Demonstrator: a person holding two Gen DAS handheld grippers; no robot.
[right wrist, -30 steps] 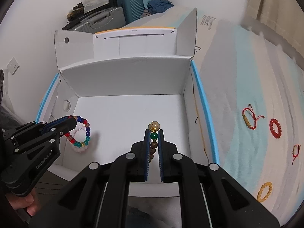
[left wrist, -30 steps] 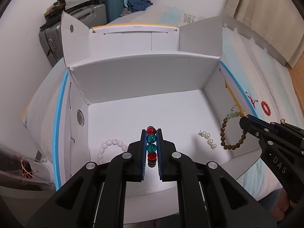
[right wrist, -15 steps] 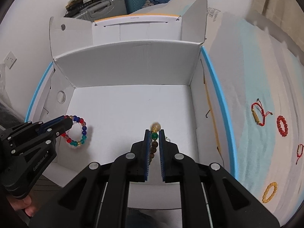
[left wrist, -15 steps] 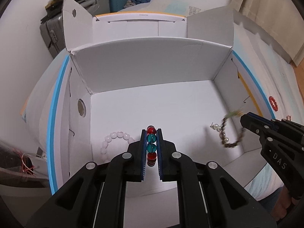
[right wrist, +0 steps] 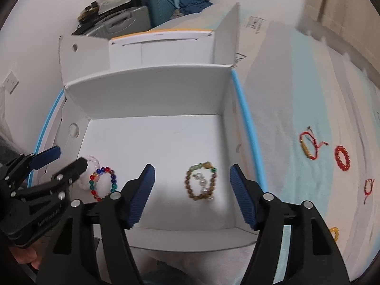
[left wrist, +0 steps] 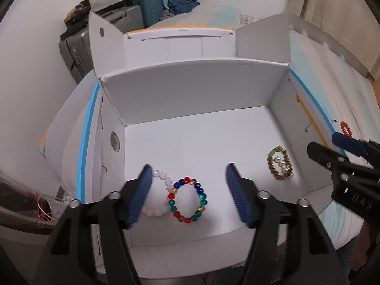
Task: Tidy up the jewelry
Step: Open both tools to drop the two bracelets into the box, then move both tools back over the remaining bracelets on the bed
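Both tools have just been opening, and nothing sits between their pads: the left tool (left wrist: pixel 187 190) hangs released over the multicoloured bead bracelet (left wrist: pixel 187 200), which lies flat on the floor of the white cardboard box (left wrist: pixel 190 90) at its near left, touching and partly overlapping the white bead bracelet (left wrist: pixel 158 193) on its left. The right tool (right wrist: pixel 192 191) stands equally wide above the brown bead bracelet (right wrist: pixel 200 182), which lies at the near right of the box floor, draped around a short pearl strand (right wrist: pixel 201 181). With these pieces dropped in, the next pickups look to be the jewelry left on the bed (right wrist: pixel 296 90) outside the box, all to the right of its blue-edged right wall: a red cord bracelet (right wrist: pixel 310 146) with a gold tube, a red bead bracelet (right wrist: pixel 342 158) just beyond it, a thin red cord piece (right wrist: pixel 368 186) nearer, and a yellow bead bracelet (right wrist: pixel 334 234) nearest. The right tool is clearly the closer one; it would have to swing rightward over the wall. The cord bracelet's gold tube runs roughly near-to-far. Readable writing is scant: letters like "DAS" on the right tool's body in the left view, and blurred print on the left tool and on the sheet by the box flap that I cannot make out.
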